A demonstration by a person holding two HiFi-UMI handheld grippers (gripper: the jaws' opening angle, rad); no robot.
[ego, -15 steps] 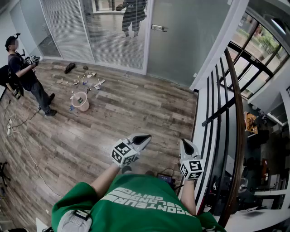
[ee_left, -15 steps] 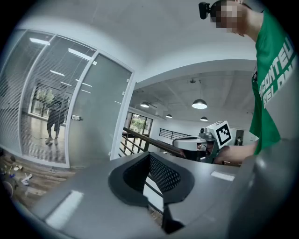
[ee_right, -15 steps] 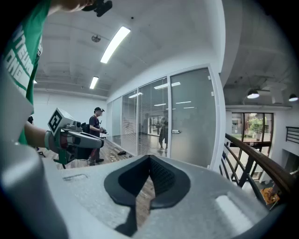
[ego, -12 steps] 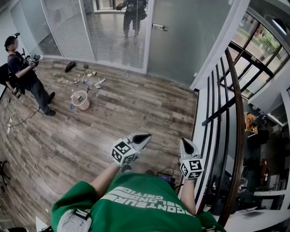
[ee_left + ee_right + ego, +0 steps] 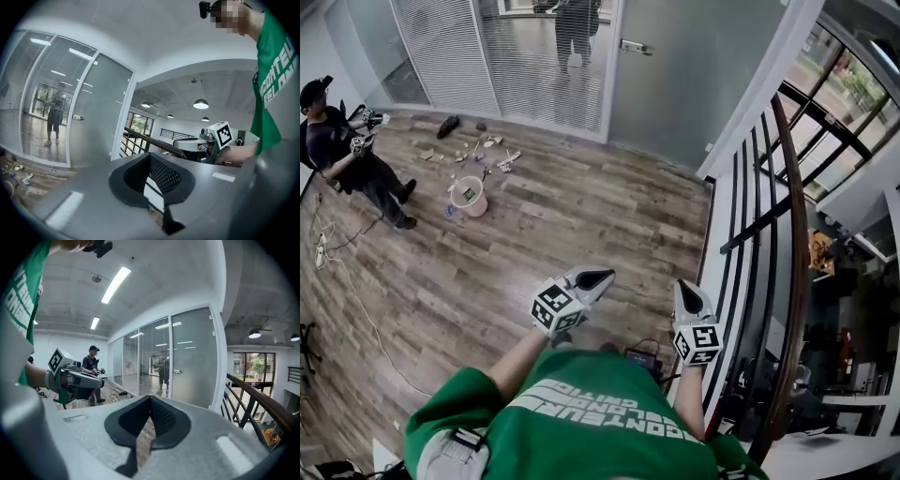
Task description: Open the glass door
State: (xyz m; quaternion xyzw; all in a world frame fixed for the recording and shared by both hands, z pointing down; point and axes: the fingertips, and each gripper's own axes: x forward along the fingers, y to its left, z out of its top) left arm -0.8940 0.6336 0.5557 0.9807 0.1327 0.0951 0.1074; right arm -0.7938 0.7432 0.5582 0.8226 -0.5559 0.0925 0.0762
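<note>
A wood-plank floor [image 5: 534, 253] is seen to fill most of the head view. At its far edge it is closed off by a glazed partition [image 5: 525, 66] hung with lowered blinds. The glass door [image 5: 694, 75] is set at the right end of that partition, frosted grey and in line with it, well ahead of both grippers and touched by neither. Along the right side a dark railing [image 5: 792, 262] with a wooden top rail is run past tall windows.

A green shirt [image 5: 600, 422] is worn by the person holding the grippers, and it takes up the bottom of the head view. A second person [image 5: 342, 155] in dark clothes is placed at the far left of the floor, with devices held in both hands. A third figure [image 5: 575, 28] is made out through the blinds, seemingly beyond the glass, though the slats leave it unclear.

The left gripper [image 5: 598, 276] and the right gripper [image 5: 684, 286] are held side by side above the floor and pointed toward the door. In each gripper view the jaw tips are brought together with nothing caught between them.

A pink bucket [image 5: 469, 197] is stood near the second person, and scattered litter [image 5: 487, 150] is strewn between it and the partition. A small metal handle [image 5: 635, 47] is fixed at the door's left edge.
</note>
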